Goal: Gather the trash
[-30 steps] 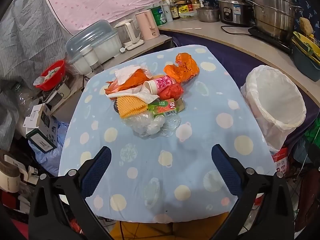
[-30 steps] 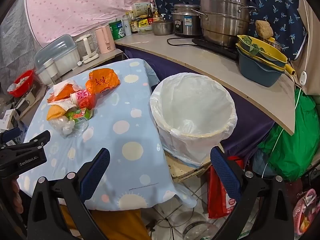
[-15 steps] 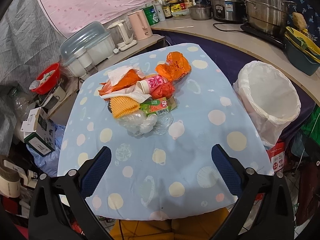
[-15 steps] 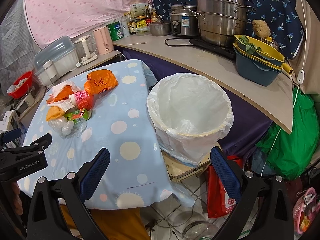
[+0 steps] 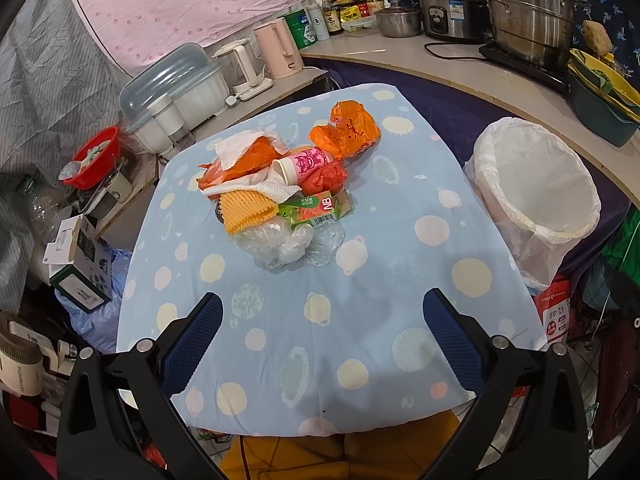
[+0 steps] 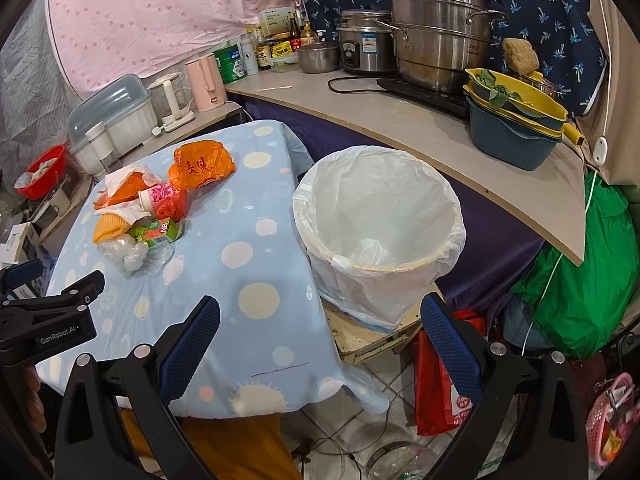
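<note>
A pile of trash lies on the blue dotted table: an orange bag, a pink cup, a green carton, a yellow cloth, white tissue and clear plastic wrap. The pile also shows in the right wrist view, with the orange bag and carton. A white-lined bin stands right of the table, also in the left wrist view. My left gripper is open above the table's near edge, short of the pile. My right gripper is open near the bin.
A counter behind the bin carries steel pots, a rice cooker and basins. A pink kettle and a plastic box stand beyond the table. Boxes and a red bowl crowd the left floor. A green bag lies right.
Both grippers have drawn back a little and risen; the pile and bin look slightly farther away. Nothing on the table has moved.
</note>
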### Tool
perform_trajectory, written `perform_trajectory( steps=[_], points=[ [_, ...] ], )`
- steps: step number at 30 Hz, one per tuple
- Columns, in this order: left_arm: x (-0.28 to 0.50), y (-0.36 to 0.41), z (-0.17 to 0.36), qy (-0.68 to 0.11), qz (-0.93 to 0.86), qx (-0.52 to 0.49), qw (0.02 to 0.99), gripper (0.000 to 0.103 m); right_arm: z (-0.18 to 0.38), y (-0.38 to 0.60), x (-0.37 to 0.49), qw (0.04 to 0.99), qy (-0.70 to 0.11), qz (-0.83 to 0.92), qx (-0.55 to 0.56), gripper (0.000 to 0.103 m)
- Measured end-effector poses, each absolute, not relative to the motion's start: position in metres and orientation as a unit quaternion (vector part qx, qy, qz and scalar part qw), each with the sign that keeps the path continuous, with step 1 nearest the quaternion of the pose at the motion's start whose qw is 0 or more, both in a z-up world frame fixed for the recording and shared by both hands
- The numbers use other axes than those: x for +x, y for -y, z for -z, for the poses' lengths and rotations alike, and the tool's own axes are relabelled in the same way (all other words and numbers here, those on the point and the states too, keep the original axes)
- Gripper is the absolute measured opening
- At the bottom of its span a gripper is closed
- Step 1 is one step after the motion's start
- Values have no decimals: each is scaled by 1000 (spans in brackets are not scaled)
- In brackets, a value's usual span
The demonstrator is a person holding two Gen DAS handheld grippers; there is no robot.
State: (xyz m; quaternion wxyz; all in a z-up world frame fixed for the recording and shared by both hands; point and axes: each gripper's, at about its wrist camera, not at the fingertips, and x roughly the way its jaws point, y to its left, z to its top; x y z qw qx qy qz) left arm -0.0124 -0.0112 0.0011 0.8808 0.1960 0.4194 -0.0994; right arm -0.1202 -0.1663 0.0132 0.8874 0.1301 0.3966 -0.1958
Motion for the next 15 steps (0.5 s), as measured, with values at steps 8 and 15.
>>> perform_trajectory(
  steps=[8,15],
  points=[
    [-14,10,0,-420,99,195,881,96,-13,166,-120,887,-397,196,130,96],
    [-16,9,2,-422,99,194,880,96,-11,165,-121,887,-398,196,130,96]
  ],
)
